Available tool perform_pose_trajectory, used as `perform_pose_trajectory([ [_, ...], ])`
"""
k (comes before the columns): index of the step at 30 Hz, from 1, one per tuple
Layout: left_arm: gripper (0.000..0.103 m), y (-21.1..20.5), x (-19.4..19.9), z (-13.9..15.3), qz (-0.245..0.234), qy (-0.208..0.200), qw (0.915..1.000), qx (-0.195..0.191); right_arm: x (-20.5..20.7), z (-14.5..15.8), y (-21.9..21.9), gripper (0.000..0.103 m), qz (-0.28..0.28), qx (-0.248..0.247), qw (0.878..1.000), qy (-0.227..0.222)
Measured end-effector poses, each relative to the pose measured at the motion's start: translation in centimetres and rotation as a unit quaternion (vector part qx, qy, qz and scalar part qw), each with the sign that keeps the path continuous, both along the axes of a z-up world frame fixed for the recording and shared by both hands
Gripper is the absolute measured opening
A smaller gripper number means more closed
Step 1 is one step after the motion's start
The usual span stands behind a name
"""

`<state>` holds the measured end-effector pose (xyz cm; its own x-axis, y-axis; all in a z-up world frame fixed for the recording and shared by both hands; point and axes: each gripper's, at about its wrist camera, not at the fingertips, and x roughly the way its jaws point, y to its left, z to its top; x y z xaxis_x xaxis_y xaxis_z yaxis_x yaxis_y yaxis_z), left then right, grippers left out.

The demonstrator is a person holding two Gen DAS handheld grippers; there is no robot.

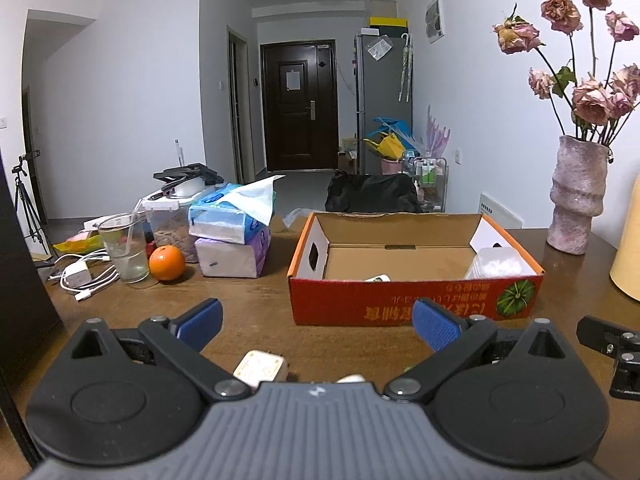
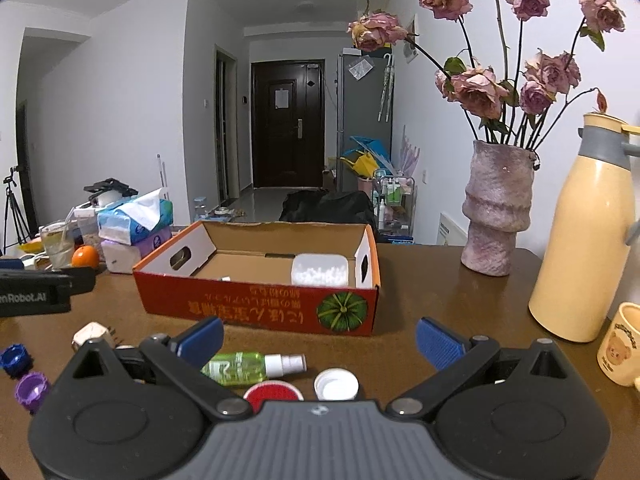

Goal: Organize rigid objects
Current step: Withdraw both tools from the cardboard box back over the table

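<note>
Spray bottle (image 2: 240, 367): lying on the counter (image 2: 440, 300), just before the red box (image 2: 256, 304).
Right gripper (image 2: 320, 338): hovering wide, gripping nothing.
Left gripper (image 1: 318, 320): spreading wide over a white charger (image 1: 258, 368).

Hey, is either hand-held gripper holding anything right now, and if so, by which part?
Nothing is held. The left hand-held gripper and the right hand-held gripper both stand open and empty above the brown wooden table.
</note>
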<state>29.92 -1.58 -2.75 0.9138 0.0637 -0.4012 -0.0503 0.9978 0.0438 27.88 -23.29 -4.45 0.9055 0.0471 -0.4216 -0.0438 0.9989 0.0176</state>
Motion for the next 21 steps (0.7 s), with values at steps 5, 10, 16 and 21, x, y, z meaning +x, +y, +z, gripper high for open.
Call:
perform_pose_trajectory([
  [5, 0.103, 0.9, -2.0, -0.4, 0.0, 0.006, 1.0, -0.004, -2.0, -0.4, 0.1, 0.103, -0.001, -0.008, 1.0, 0.004],
  [10, 0.103, 1.9, -3.4, -0.9, 0.005, 0.015, 0.9999, -0.006, -3.7, -0.8, 0.3, 0.103, 0.0, -0.019, 1.0, 0.011],
  [16, 0.103, 3.3, -5.1, -1.4, 0.011, 0.022, 0.9997, -0.007, -5.2, -1.3, 0.6, 0.103, 0.003, -0.032, 0.999, 0.02],
  [21, 0.103, 4.2, -6.0, -1.8, 0.015, 0.028, 0.9994, -0.01, -6.1, -1.7, 0.9, 0.103, 0.006, -0.037, 0.999, 0.027],
])
